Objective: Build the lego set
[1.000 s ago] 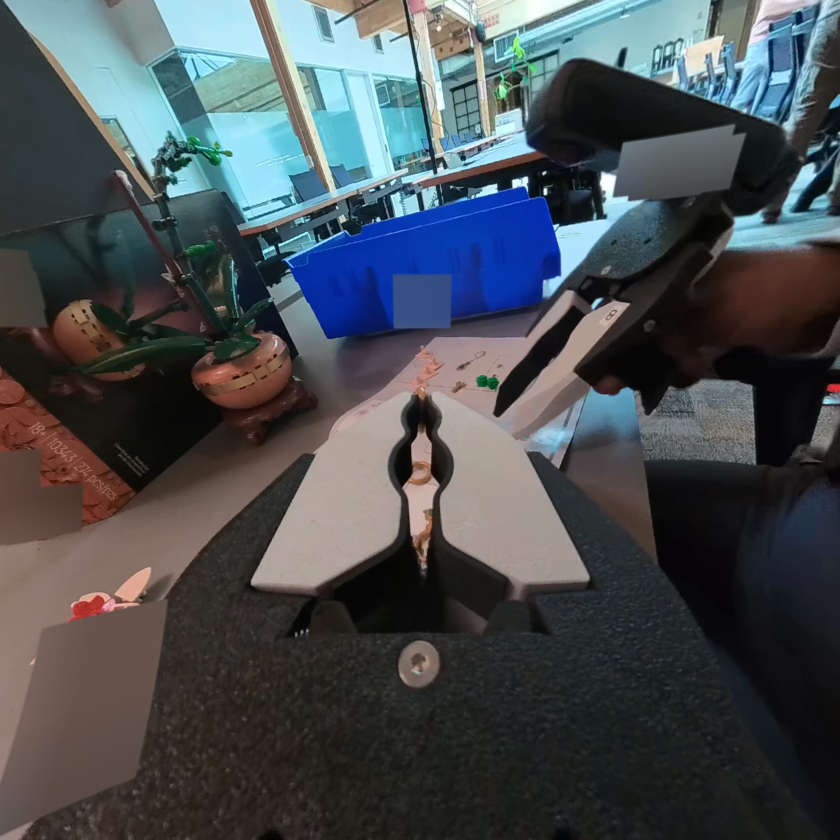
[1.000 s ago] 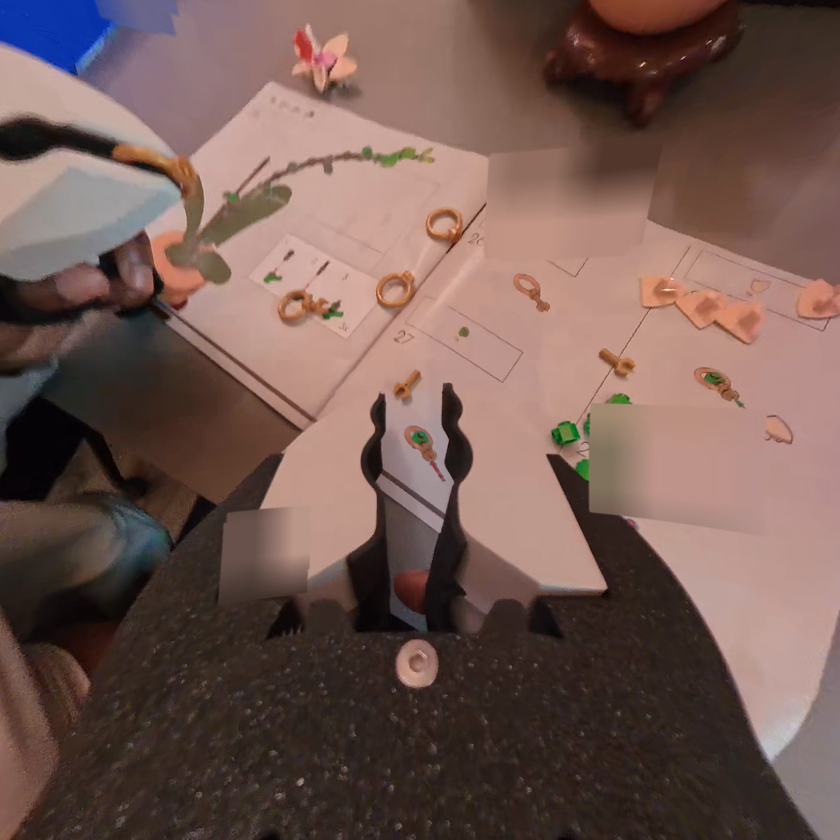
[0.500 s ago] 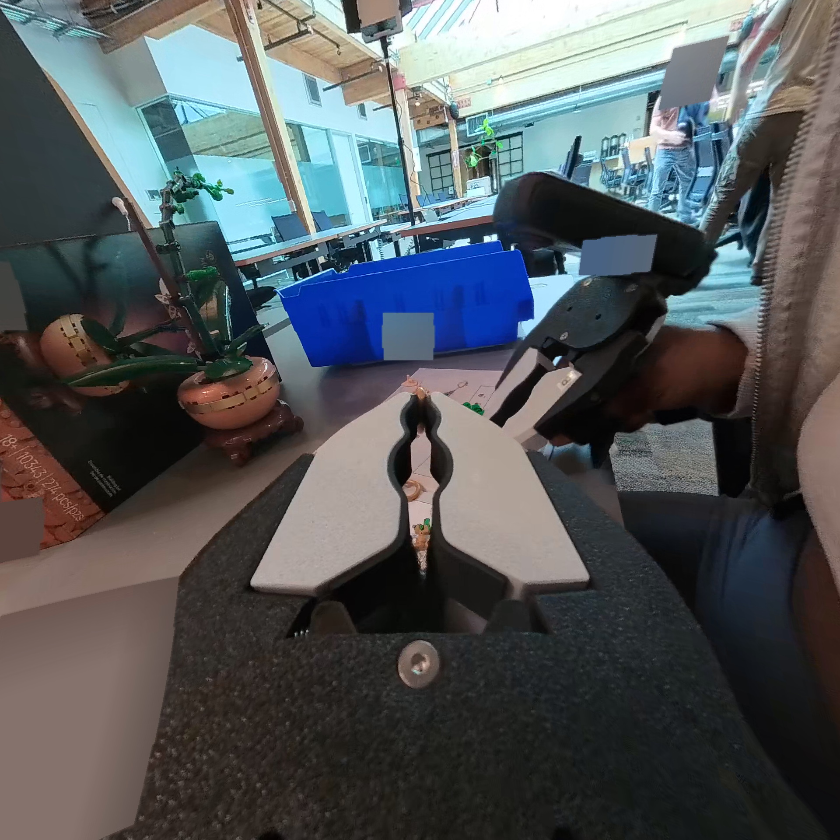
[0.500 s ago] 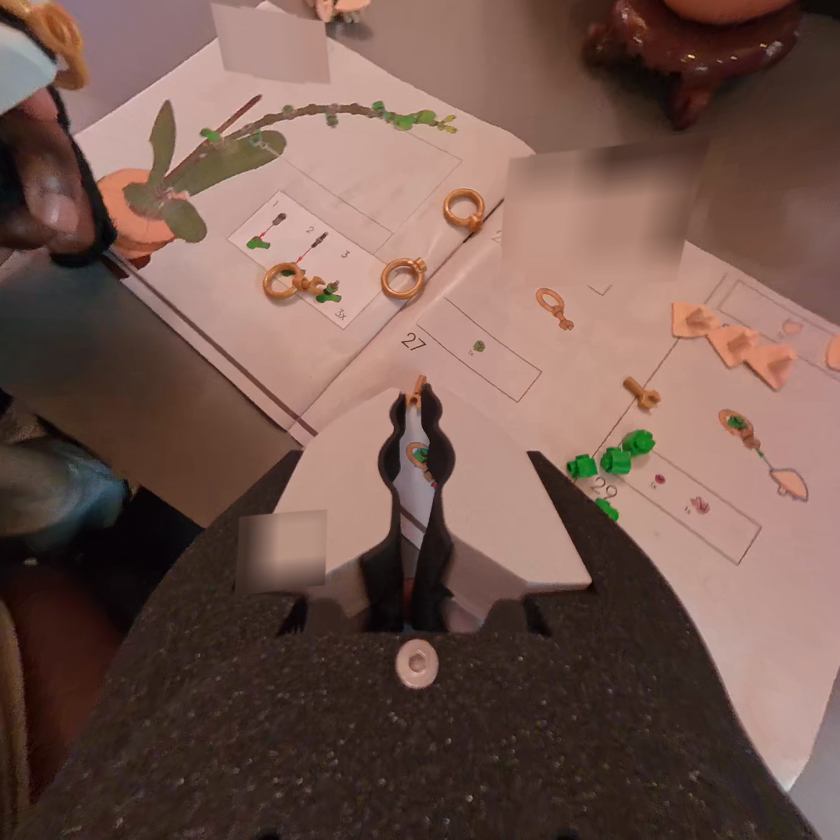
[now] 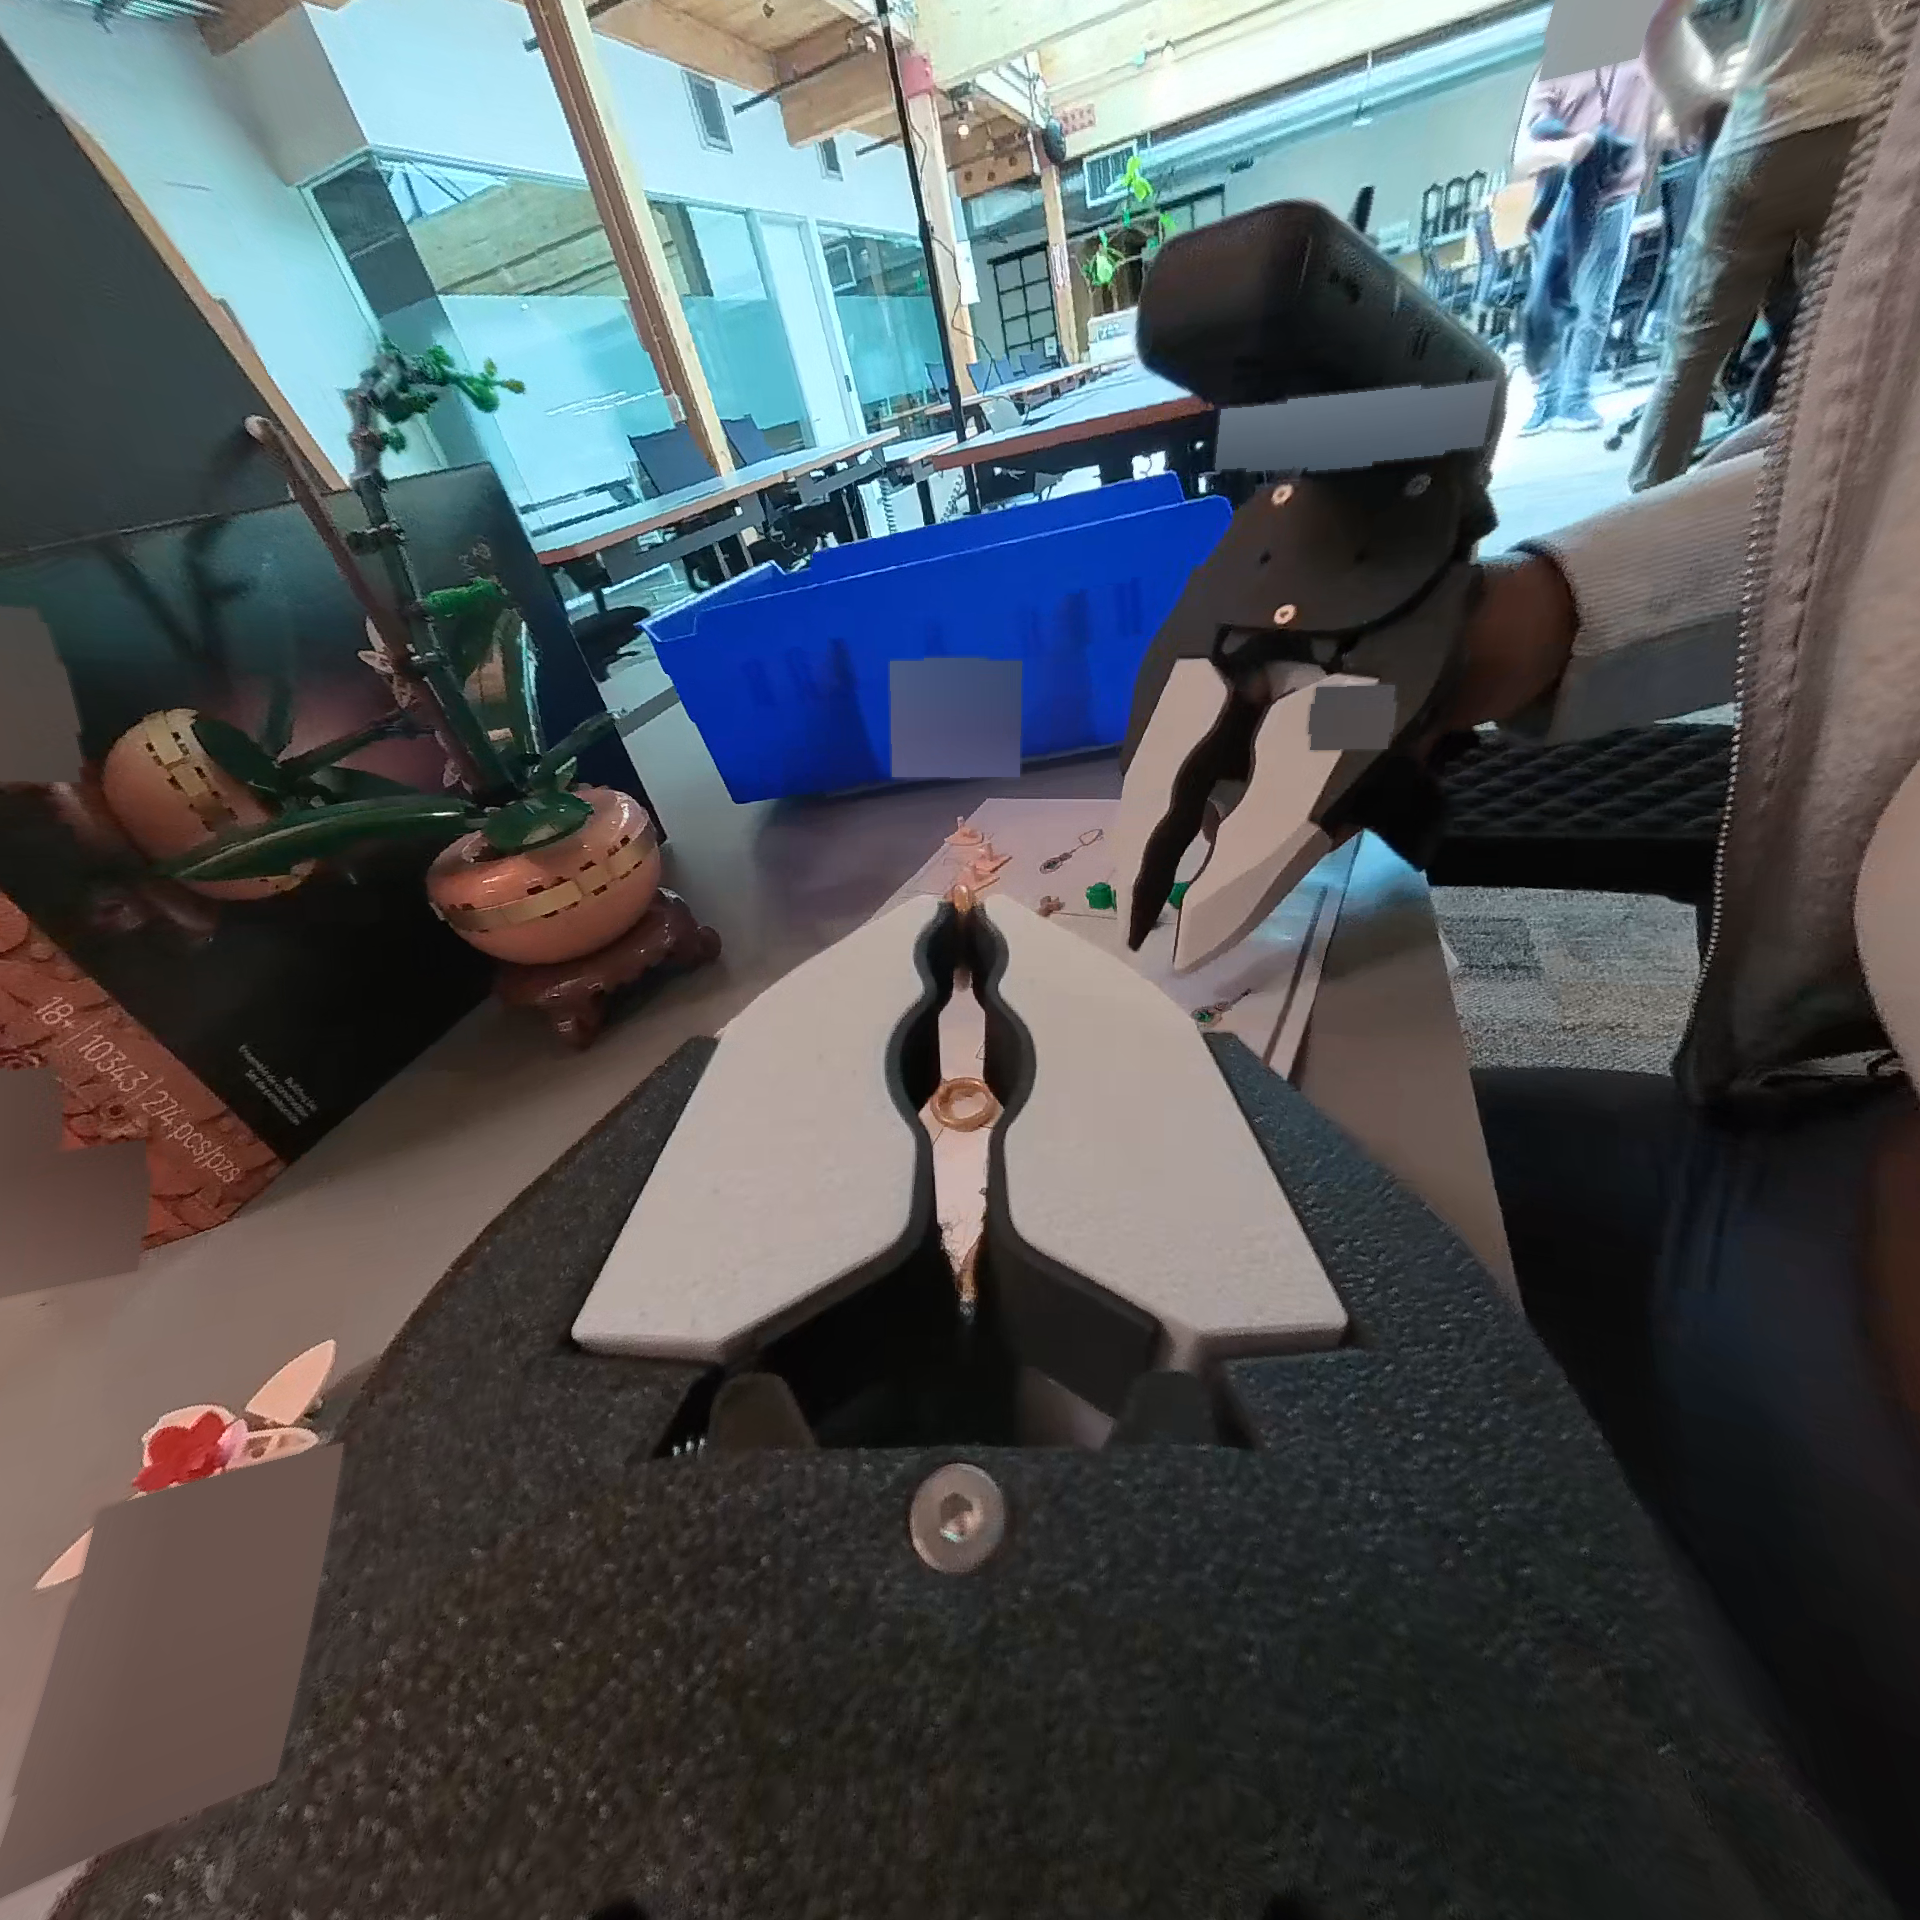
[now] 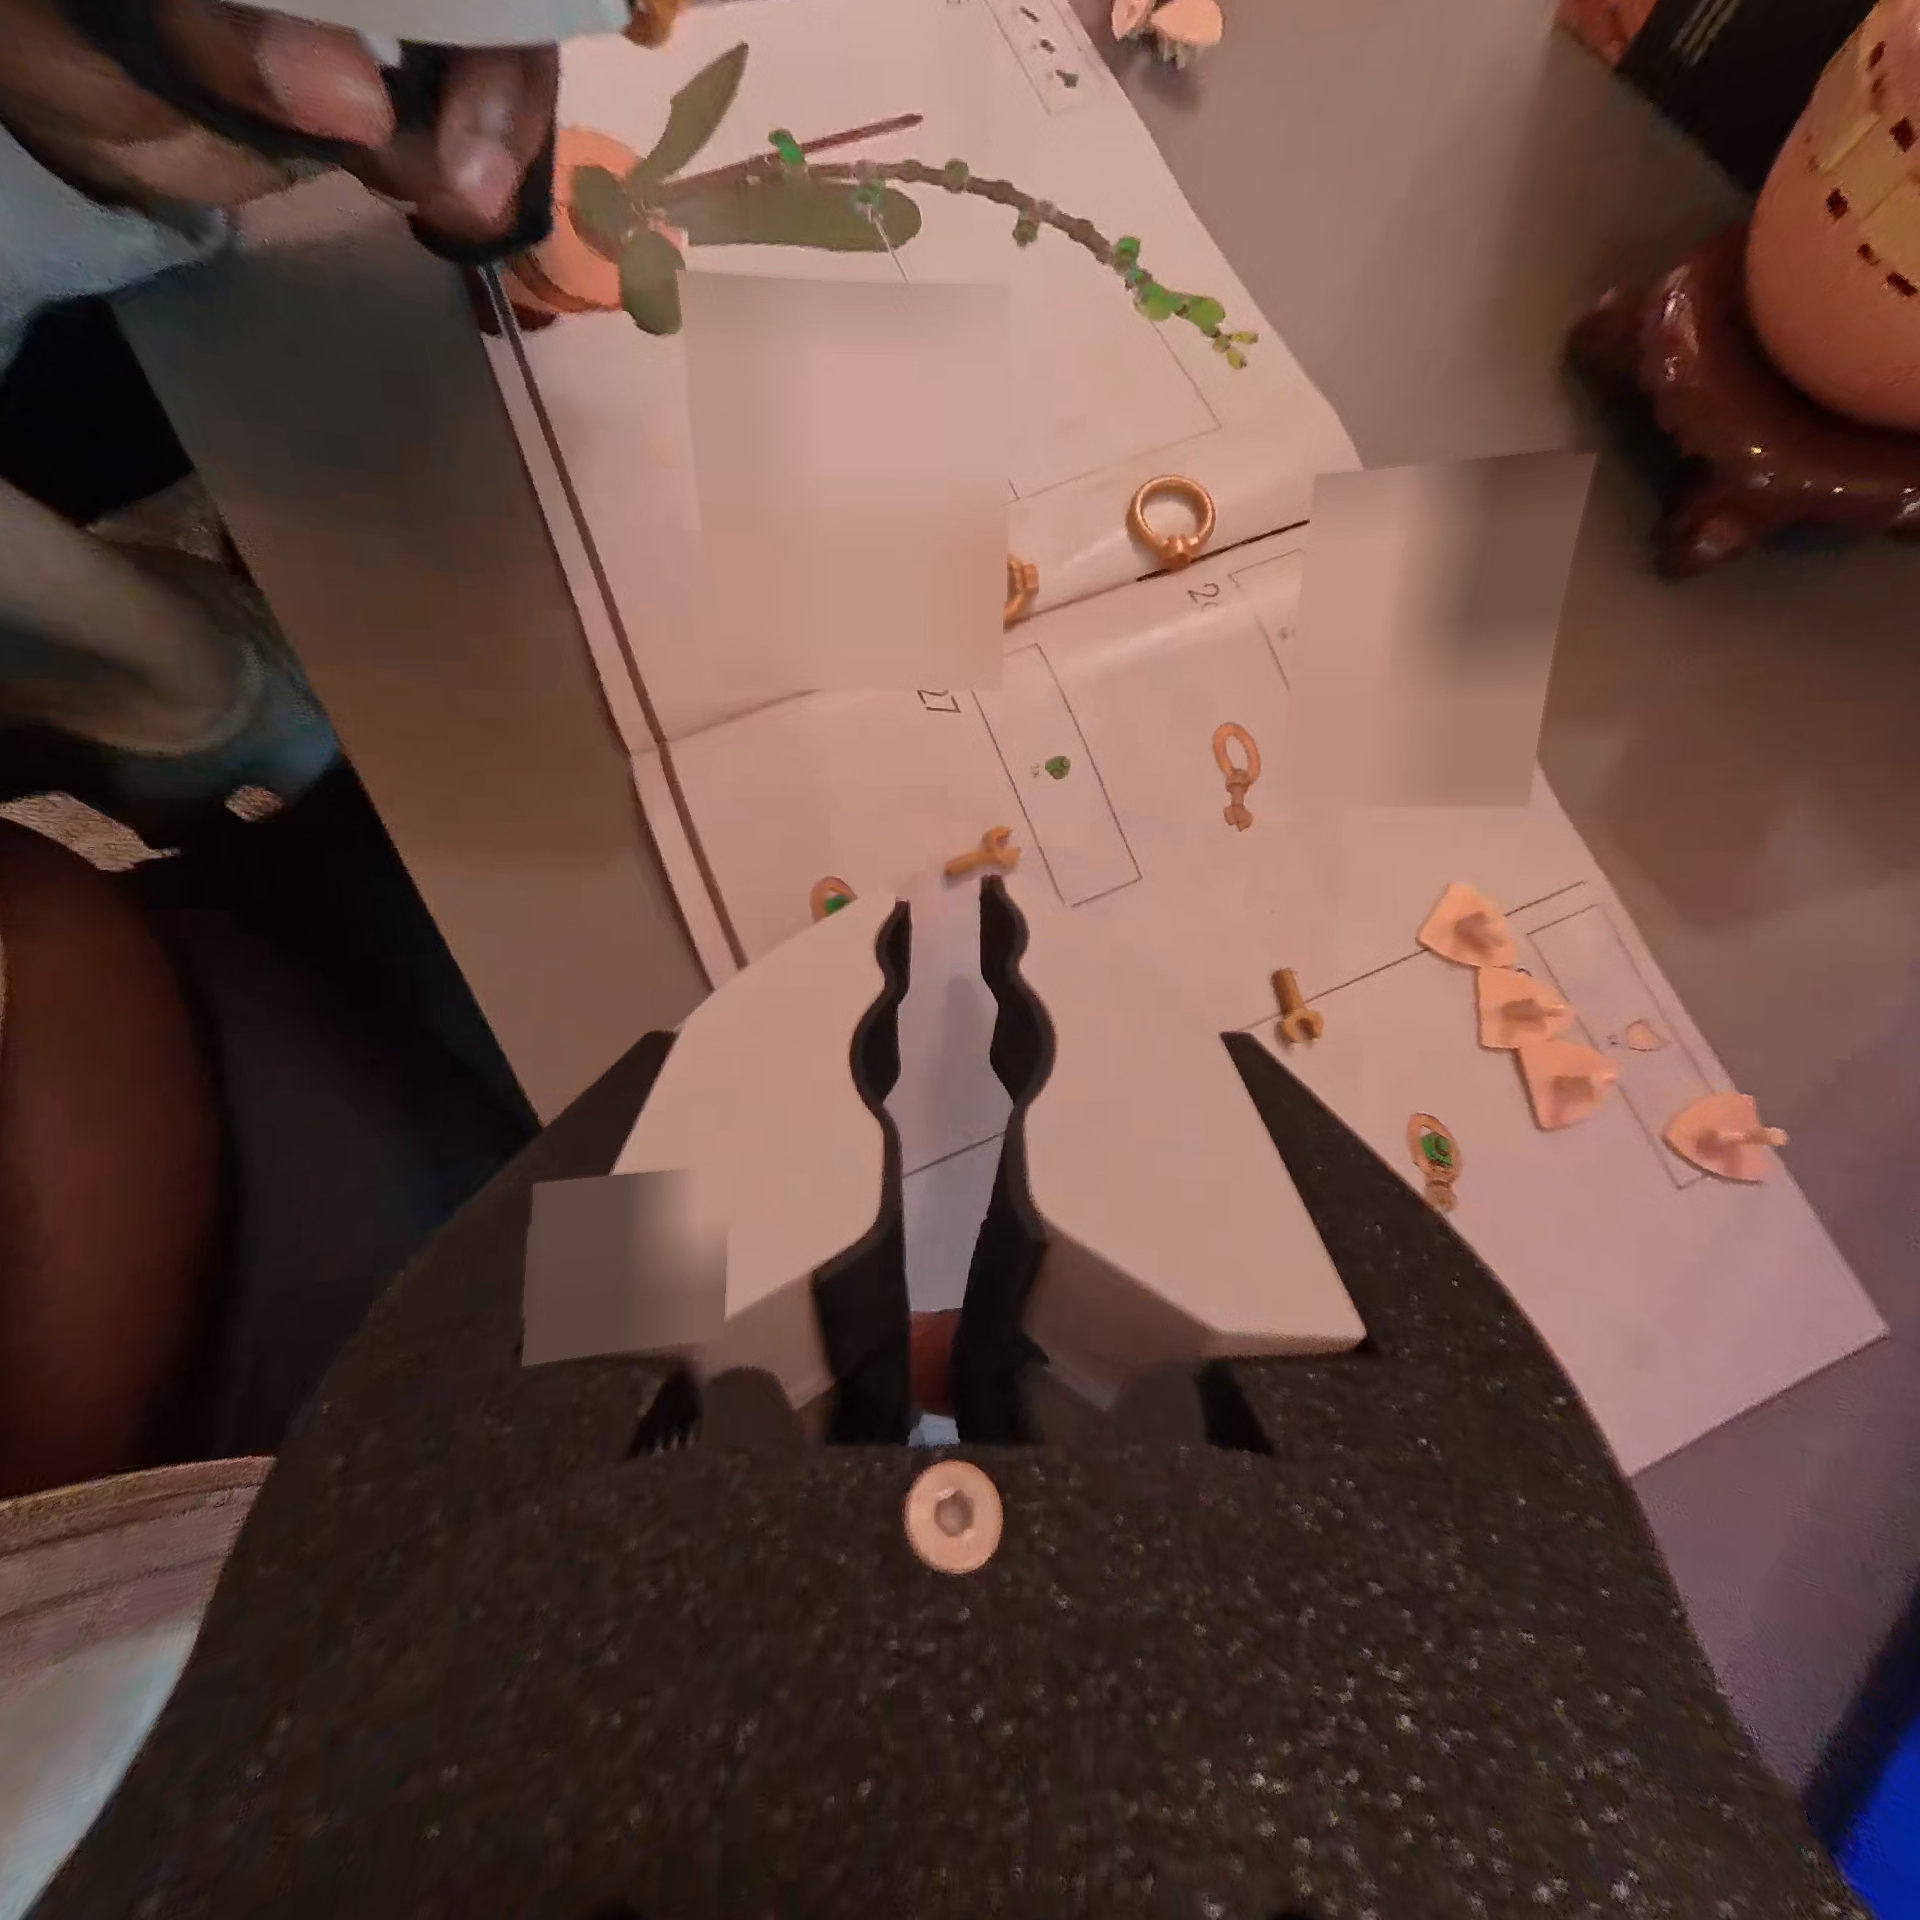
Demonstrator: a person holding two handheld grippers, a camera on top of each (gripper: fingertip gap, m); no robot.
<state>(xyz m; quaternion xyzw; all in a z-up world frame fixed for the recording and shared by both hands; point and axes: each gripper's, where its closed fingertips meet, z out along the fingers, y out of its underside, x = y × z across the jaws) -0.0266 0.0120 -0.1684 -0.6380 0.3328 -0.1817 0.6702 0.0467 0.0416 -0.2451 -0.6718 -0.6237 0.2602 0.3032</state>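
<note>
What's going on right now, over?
Left gripper shut on a gold ring piece. Right gripper open, empty, above the instruction booklet, near a small gold pin. Nothing in the way.

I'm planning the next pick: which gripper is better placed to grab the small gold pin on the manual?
Right. The right gripper is open, empty, right before the gold pin; the left gripper already pinches a gold ring piece.

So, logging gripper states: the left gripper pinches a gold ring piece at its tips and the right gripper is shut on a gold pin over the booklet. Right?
Not quite. The right wrist view shows the right gripper open and empty; the gold pin lies just beyond its tips on the booklet. The rest stands.
</note>
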